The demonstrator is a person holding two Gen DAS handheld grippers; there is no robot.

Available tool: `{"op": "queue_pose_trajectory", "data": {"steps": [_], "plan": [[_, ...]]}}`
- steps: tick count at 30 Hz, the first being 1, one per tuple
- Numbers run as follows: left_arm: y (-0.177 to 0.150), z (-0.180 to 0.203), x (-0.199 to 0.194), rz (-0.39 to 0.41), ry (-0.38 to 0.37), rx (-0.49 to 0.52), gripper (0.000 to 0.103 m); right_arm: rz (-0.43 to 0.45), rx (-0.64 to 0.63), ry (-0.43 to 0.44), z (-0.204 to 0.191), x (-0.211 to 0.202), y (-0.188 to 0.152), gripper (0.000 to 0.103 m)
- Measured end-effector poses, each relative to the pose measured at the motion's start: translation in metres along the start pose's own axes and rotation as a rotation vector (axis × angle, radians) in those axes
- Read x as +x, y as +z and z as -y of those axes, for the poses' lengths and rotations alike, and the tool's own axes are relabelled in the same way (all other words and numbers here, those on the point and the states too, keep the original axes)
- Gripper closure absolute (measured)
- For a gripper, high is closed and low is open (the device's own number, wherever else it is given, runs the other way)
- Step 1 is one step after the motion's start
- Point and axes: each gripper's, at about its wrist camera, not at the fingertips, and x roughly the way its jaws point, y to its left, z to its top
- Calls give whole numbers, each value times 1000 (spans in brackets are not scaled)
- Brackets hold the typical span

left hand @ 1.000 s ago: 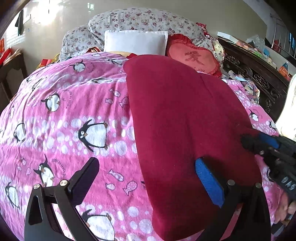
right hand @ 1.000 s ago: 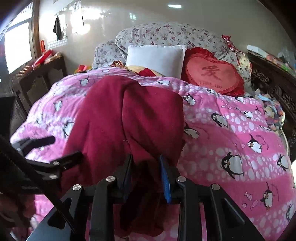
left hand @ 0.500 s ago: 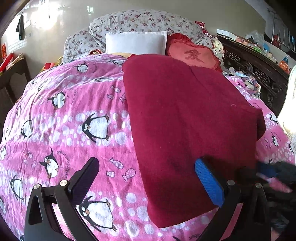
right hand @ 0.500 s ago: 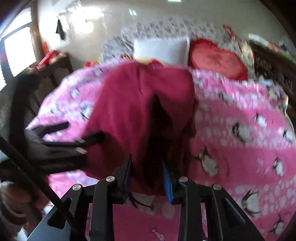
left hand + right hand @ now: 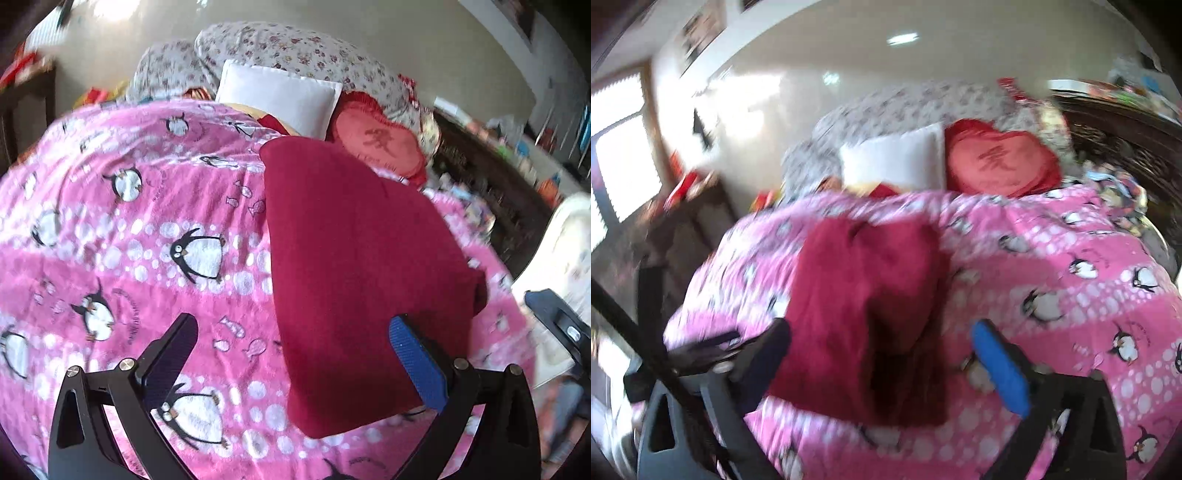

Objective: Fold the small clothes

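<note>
A dark red garment (image 5: 354,258) lies folded lengthwise on the pink penguin quilt (image 5: 129,240); it also shows in the right wrist view (image 5: 864,306), blurred. My left gripper (image 5: 291,354) is open and empty, above the garment's near left edge. My right gripper (image 5: 882,350) is open and empty, just in front of the garment's near end. Part of the right gripper (image 5: 561,325) shows at the right edge of the left wrist view.
A white pillow (image 5: 280,96), a red heart cushion (image 5: 380,144) and floral pillows (image 5: 288,55) sit at the head of the bed. A dark carved wooden headboard or cabinet (image 5: 491,184) runs along the right. A dark side table (image 5: 690,218) stands left.
My right gripper was shut on the garment's near end and has opened, dropping it on the quilt and pulling back. The left gripper stayed open and rose a little.
</note>
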Motion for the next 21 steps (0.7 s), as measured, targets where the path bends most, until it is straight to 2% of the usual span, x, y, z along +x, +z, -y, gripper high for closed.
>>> {"op": "queue_pose_trajectory", "data": {"steps": [3,5,7,9,12,14,15,16,18,21], "plan": [[7,-15,15,-66,-81,-81,0,-90,126,51,30,36,10,0],[9,-24,26,-76,-100,-136,0,-139,193,89,46,60,11,0],[10,-26,35,-66,-107,-142,0,-131,243,143,58,74,8,0],[10,-24,49,-91,-156,-145,0,-141,281,212,63,88,4,0],[10,-21,68,-132,-203,-155,0,-202,324,312,65,116,-2,0],[7,-19,76,-136,-210,-160,0,-251,321,343,63,131,-7,1],[8,-18,77,-134,-212,-152,0,-259,309,327,59,134,-10,5],[9,-17,75,-129,-222,-134,13,-233,288,299,56,131,-11,12],[12,-10,68,-135,-286,-91,41,-205,251,290,48,121,-7,40],[15,4,45,-107,-235,-4,54,-178,189,289,28,98,0,49]]}}
